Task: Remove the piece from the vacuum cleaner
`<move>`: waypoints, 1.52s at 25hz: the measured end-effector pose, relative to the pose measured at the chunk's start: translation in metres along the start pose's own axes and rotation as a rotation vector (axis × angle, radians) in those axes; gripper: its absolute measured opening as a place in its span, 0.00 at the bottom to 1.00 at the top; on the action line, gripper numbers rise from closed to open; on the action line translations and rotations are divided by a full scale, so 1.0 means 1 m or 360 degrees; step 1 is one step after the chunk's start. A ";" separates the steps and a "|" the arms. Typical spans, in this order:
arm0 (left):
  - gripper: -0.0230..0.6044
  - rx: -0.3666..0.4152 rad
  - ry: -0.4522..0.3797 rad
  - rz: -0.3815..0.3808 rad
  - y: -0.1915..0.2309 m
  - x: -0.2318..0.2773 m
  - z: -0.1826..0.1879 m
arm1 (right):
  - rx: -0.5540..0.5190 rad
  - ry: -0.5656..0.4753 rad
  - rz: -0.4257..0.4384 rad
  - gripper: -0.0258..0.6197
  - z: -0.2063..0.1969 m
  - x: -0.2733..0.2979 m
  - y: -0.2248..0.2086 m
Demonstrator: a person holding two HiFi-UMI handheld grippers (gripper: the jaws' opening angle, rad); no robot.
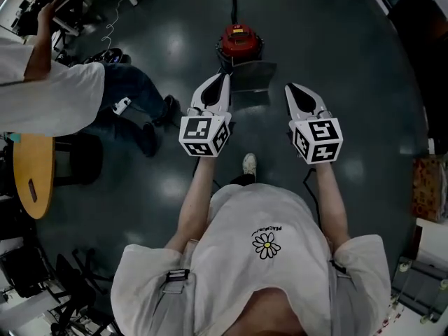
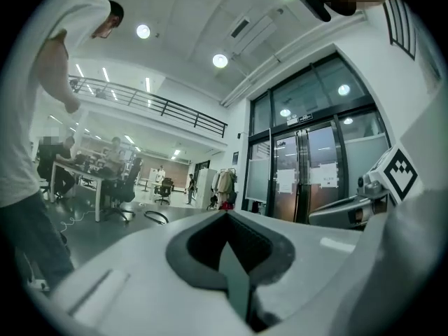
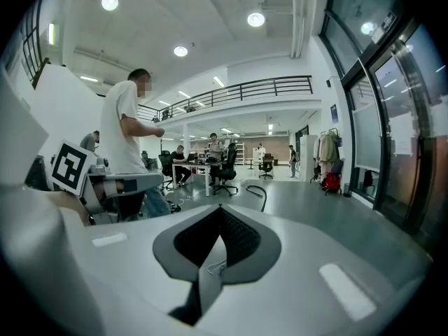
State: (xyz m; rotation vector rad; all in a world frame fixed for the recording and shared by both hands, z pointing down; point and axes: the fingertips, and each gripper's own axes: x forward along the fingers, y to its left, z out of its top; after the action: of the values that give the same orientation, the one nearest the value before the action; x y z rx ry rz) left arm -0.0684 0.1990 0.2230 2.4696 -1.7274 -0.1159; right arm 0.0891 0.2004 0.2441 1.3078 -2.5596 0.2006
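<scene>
In the head view a red vacuum cleaner (image 1: 241,42) stands on the dark floor ahead of me, its black cord running away from it. A grey flat piece (image 1: 253,81) lies against its near side. My left gripper (image 1: 224,77) and right gripper (image 1: 290,88) are held level, side by side above the floor, short of the vacuum and apart from it. Both are shut with nothing between the jaws. In the left gripper view the left gripper (image 2: 225,219) shows its dark pads pressed together. The right gripper (image 3: 219,212) looks the same in its own view. Neither gripper view shows the vacuum.
A person in a white shirt and jeans (image 1: 63,96) stands close at my left. A round wooden tabletop (image 1: 33,173) is beside them. A black hose loop (image 3: 259,191) lies on the floor further off. Glass doors (image 2: 308,173) and desks with office chairs (image 3: 210,170) stand beyond.
</scene>
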 end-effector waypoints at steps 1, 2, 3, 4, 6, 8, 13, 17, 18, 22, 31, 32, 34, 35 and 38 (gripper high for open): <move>0.04 -0.0012 0.0005 0.0006 0.010 0.011 0.001 | -0.0015 0.0008 -0.0012 0.08 0.004 0.013 -0.005; 0.04 -0.0028 0.0012 0.0012 0.020 0.022 0.001 | -0.0036 0.0019 -0.0026 0.08 0.007 0.024 -0.011; 0.04 -0.0042 0.0023 0.0016 0.029 0.033 0.001 | -0.0058 0.0033 -0.0039 0.08 0.008 0.035 -0.017; 0.04 -0.0048 0.0040 0.0019 0.036 0.044 0.000 | -0.0072 0.0050 -0.0046 0.08 0.009 0.045 -0.022; 0.04 -0.0049 0.0084 0.0014 0.047 0.064 -0.005 | -0.0070 0.0087 -0.0043 0.08 0.007 0.065 -0.033; 0.04 -0.0046 0.0133 0.0010 0.056 0.083 -0.014 | -0.0057 0.0125 -0.0031 0.08 0.002 0.084 -0.045; 0.04 -0.0063 0.0222 0.0034 0.084 0.143 -0.039 | -0.0070 0.0191 0.0032 0.08 -0.010 0.149 -0.080; 0.04 -0.0071 0.0303 0.0048 0.107 0.202 -0.056 | -0.0078 0.0221 0.0061 0.08 -0.011 0.210 -0.117; 0.04 -0.0082 0.0331 0.0052 0.111 0.217 -0.061 | -0.0064 0.0239 0.0066 0.08 -0.011 0.225 -0.128; 0.04 -0.0051 0.0414 0.0058 0.135 0.279 -0.068 | -0.0041 0.0288 0.0114 0.08 0.002 0.286 -0.166; 0.04 0.0078 0.0793 -0.0021 0.203 0.369 -0.161 | -0.0288 0.0586 0.0294 0.13 -0.050 0.387 -0.198; 0.04 0.0098 0.0836 -0.0037 0.213 0.381 -0.181 | -0.0351 0.0642 0.0323 0.15 -0.066 0.398 -0.201; 0.04 0.0135 0.0899 -0.0065 0.232 0.406 -0.225 | -0.0495 0.0750 0.0375 0.18 -0.106 0.422 -0.206; 0.04 0.0149 0.0926 -0.0083 0.238 0.416 -0.248 | -0.0560 0.0801 0.0405 0.21 -0.129 0.432 -0.206; 0.04 0.0220 0.1018 -0.0128 0.256 0.438 -0.323 | -0.0702 0.0872 0.0478 0.29 -0.199 0.463 -0.202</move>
State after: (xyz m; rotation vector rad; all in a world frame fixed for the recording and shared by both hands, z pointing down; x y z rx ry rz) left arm -0.1120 -0.2800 0.5838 2.2925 -1.3871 0.7245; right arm 0.0265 -0.2290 0.5703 0.6007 -2.1419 0.0341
